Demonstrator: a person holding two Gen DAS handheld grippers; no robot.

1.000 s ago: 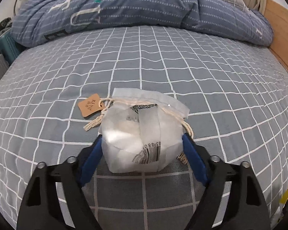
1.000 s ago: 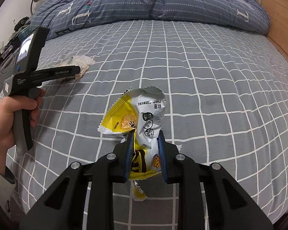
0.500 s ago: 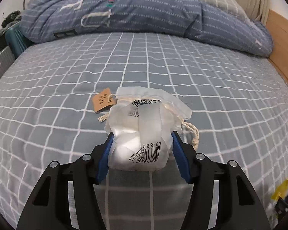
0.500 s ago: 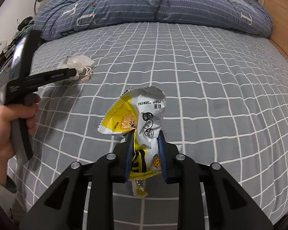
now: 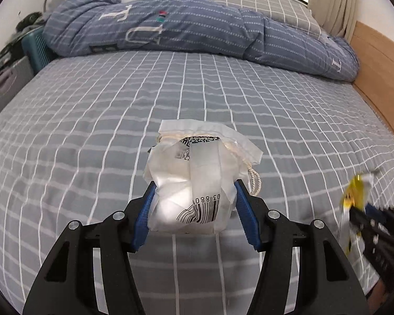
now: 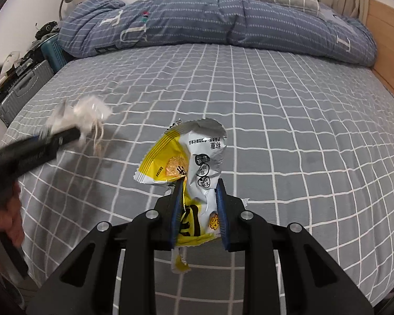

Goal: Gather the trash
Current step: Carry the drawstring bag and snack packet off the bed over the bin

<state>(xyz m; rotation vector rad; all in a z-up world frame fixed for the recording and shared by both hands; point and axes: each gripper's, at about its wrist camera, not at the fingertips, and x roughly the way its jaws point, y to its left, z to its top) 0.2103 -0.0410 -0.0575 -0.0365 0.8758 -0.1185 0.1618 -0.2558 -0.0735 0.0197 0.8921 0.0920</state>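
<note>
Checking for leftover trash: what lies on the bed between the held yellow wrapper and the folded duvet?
Nothing: right wrist view shows bare checked sheet between yellow wrapper and duvet.

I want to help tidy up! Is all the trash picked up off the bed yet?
Almost! The left claw is clamped on the crumpled white bag, and the right claw is pinching the yellow snack wrapper. Both are lifted off the checked bedsheet, which shows no other litter in these views. What's left is dropping them in a bin, and no bin is in sight.

The left tongs (image 5: 194, 210) have closed onto the white pouch (image 5: 197, 183) and lifted it off the bed (image 5: 92, 131).
</note>
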